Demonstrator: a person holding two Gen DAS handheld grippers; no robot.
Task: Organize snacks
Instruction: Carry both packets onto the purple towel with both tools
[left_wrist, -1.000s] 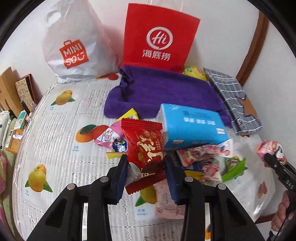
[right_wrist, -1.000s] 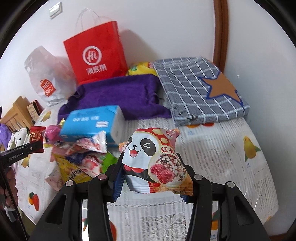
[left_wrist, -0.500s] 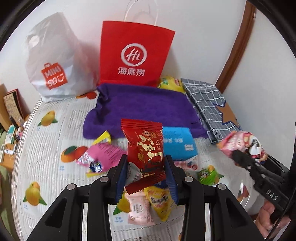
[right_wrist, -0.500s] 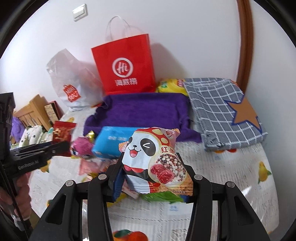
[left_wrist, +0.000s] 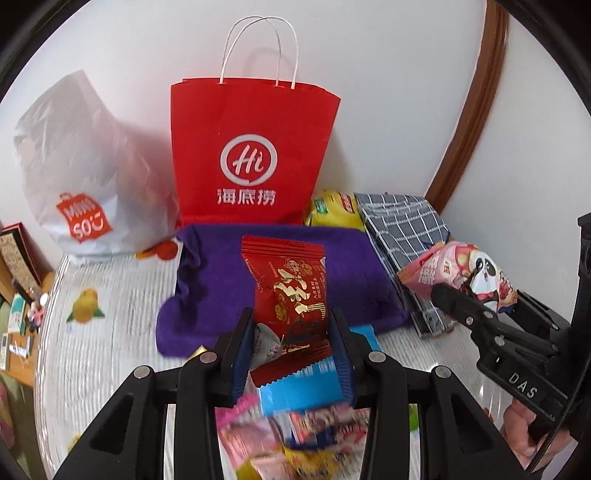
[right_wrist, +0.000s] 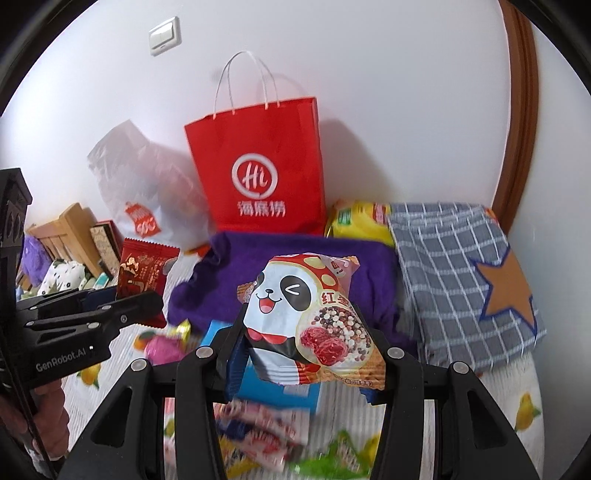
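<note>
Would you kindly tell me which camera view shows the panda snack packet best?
The right wrist view: the panda snack packet fills the centre, facing the lens, clamped in the right tongs. The left wrist view shows that packet smaller, at the right edge, partly hidden by the tongs.

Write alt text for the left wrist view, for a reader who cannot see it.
The left gripper pinches a red snack packet upright above a purple towel, facing a red paper bag against the wall. At right, the right gripper holds a panda snack packet; blurred snacks lie on the table below.
</note>
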